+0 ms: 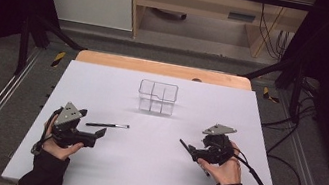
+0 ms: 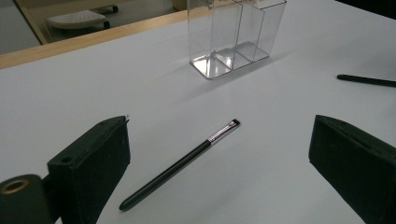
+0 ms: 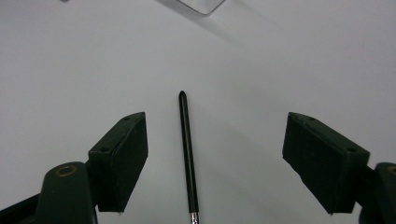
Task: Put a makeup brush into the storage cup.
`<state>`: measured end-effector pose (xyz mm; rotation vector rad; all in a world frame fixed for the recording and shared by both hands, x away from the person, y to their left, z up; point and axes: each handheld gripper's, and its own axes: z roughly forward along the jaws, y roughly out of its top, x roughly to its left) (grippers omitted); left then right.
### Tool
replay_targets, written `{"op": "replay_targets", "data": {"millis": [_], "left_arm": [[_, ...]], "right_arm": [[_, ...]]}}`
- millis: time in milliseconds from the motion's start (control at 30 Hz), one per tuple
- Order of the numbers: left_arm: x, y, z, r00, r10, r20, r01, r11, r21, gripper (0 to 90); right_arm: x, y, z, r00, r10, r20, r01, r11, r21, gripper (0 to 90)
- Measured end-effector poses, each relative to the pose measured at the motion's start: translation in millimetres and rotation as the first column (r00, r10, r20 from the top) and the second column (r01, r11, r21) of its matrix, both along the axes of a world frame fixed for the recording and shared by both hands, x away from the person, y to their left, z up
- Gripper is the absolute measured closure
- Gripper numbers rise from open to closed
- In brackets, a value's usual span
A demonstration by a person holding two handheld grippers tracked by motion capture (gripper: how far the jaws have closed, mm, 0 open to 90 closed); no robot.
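Right now, both claws are spread wide apart and hold nothing. The left claw [image 2: 219,172] sits over a thin black brush [image 2: 180,164] lying flat on the white counter [image 1: 105,163], and the right claw [image 3: 215,158] sits over another black brush [image 3: 187,154]. Farther back stands a clear box [image 1: 157,97] with small compartments.

Your left hand [image 1: 59,142] held the left gripper [image 1: 101,133] low at the near left, pointing right — its jaws stood wide apart. Your right hand [image 1: 222,169] held the right gripper [image 1: 185,145] at the near right, pointing left and slightly away, jaws likewise spread wide. Both dark sleeves [image 1: 45,174] came in from the near edge.
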<state>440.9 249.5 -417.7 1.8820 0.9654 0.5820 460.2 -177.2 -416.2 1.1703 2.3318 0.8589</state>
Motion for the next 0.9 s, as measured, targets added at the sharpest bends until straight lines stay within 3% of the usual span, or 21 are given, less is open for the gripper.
{"op": "replay_targets", "data": {"millis": [433,900], "left_arm": [[0.2,-2.4,-1.5,0.9999,-0.01,-0.007,0.01,0.9999,0.01,4.5],[0.4,-3.6,-1.9,0.9999,-0.015,-0.009,0.015,0.9998,0.012,4.9]], "right_arm": [[9.7,11.7,-16.9,0.9942,0.028,-0.104,-0.035,0.997,-0.065,37.6],[14.5,18.3,-31.1,0.9856,0.054,-0.16,-0.073,0.991,-0.112,56.8]]}}
